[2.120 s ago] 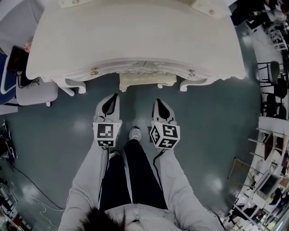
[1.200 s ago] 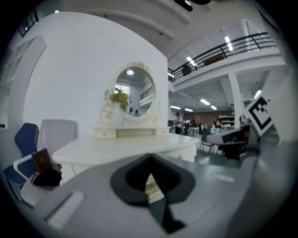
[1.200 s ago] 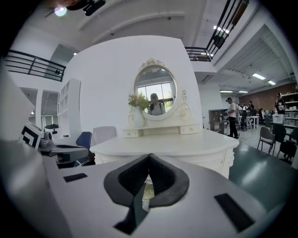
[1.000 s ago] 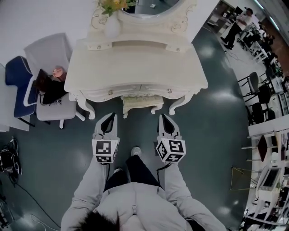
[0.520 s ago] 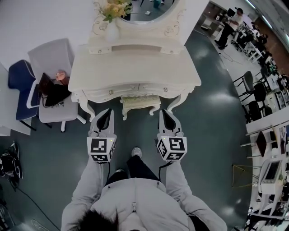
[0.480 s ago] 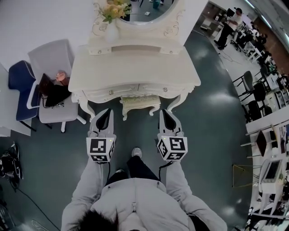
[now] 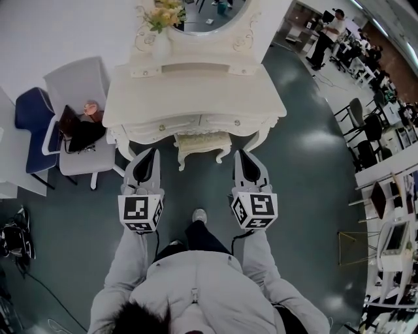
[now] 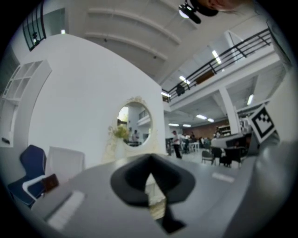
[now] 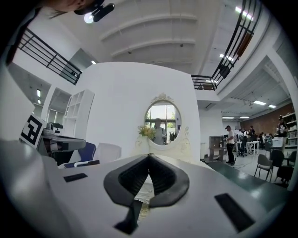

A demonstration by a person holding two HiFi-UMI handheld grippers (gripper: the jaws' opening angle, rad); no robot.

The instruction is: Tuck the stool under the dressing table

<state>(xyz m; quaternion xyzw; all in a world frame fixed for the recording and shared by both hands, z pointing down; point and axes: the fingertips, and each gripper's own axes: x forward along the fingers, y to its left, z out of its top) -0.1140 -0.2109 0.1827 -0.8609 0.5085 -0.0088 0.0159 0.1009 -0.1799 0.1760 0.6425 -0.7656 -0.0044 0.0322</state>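
The cream dressing table (image 7: 196,91) stands against the wall with its oval mirror (image 7: 209,10) behind it. The cream stool (image 7: 202,145) sits beneath the table's front edge; only its front strip and two legs show. Both grippers hang level in front of the table, apart from the stool. My left gripper (image 7: 153,151) is shut and empty to the stool's left. My right gripper (image 7: 240,153) is shut and empty to its right. The left gripper view shows closed jaws (image 8: 150,158) aimed at the mirror (image 8: 134,123). In the right gripper view the jaws (image 9: 149,157) are likewise closed.
A white chair (image 7: 78,98) holding a dark bag and a blue chair (image 7: 32,124) stand left of the table. A vase of flowers (image 7: 160,23) sits on the table's back shelf. Dark chairs (image 7: 362,130) and desks line the right side. My shoe (image 7: 199,216) rests on the green floor.
Both grippers have risen and drawn back from the table, staying shut. The view has lifted, so the table and stool look smaller and farther. The stool has not moved.
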